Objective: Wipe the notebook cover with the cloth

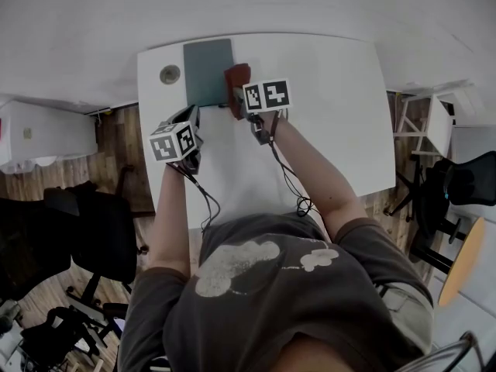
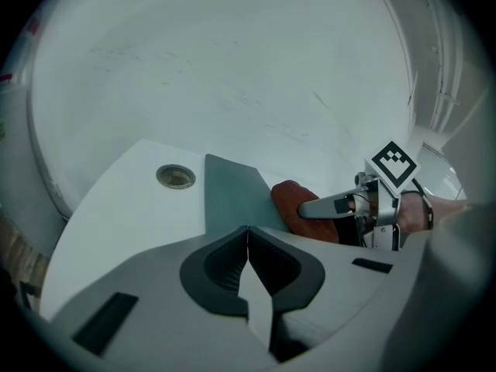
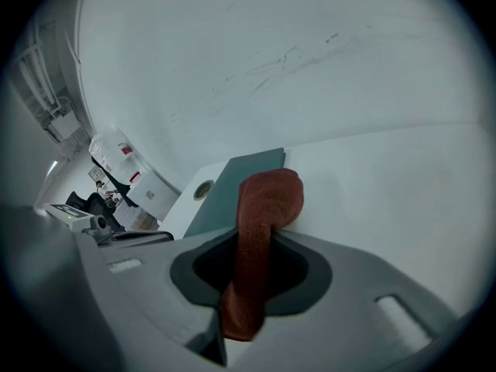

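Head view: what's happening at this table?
A person works two tongs over a white table. The right tongs are shut on a red cloth, its free end at the right edge of the grey-green notebook. The left tongs are shut and empty, near the notebook's near end.

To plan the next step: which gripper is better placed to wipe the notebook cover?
Probably right: the right gripper is shut on the cloth beside the notebook; the left gripper is shut, empty.
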`<state>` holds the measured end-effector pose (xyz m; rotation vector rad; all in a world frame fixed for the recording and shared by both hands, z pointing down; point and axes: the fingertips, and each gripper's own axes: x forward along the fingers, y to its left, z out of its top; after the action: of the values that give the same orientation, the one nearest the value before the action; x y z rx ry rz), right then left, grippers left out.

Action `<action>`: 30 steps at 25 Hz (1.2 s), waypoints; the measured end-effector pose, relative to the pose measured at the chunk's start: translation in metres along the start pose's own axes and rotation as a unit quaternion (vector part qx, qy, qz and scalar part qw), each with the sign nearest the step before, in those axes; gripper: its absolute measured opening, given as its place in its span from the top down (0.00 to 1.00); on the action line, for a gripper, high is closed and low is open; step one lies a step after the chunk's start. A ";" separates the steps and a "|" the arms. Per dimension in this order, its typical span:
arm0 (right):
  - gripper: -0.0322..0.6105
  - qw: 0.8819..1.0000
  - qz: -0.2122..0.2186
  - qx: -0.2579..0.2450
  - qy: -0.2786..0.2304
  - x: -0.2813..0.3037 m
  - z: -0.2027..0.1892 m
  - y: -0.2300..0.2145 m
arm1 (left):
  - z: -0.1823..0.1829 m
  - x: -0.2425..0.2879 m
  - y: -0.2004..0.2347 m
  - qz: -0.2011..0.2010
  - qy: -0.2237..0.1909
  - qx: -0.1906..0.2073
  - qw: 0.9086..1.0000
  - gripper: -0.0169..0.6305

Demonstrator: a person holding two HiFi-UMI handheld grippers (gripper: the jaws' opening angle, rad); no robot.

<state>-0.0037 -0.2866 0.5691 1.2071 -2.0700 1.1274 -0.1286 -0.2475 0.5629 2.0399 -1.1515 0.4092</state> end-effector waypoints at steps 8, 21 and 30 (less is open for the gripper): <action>0.82 1.000 -0.013 0.012 -0.025 -0.029 -0.005 -0.006 | 0.003 -0.004 -0.008 -0.019 -0.010 0.007 1.000 0.98; 0.82 0.997 -0.004 0.032 -0.068 -0.075 -0.019 -0.009 | -0.003 -0.021 -0.047 -0.048 -0.017 0.036 0.998 0.98; 0.82 0.996 0.023 0.009 -0.086 -0.121 -0.028 -0.009 | -0.011 -0.048 -0.099 -0.040 -0.041 0.058 0.997 0.98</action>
<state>0.0637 -0.2089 0.4990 1.3114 -2.2293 1.0989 -0.0710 -0.1793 0.4976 2.2146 -1.1130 0.3622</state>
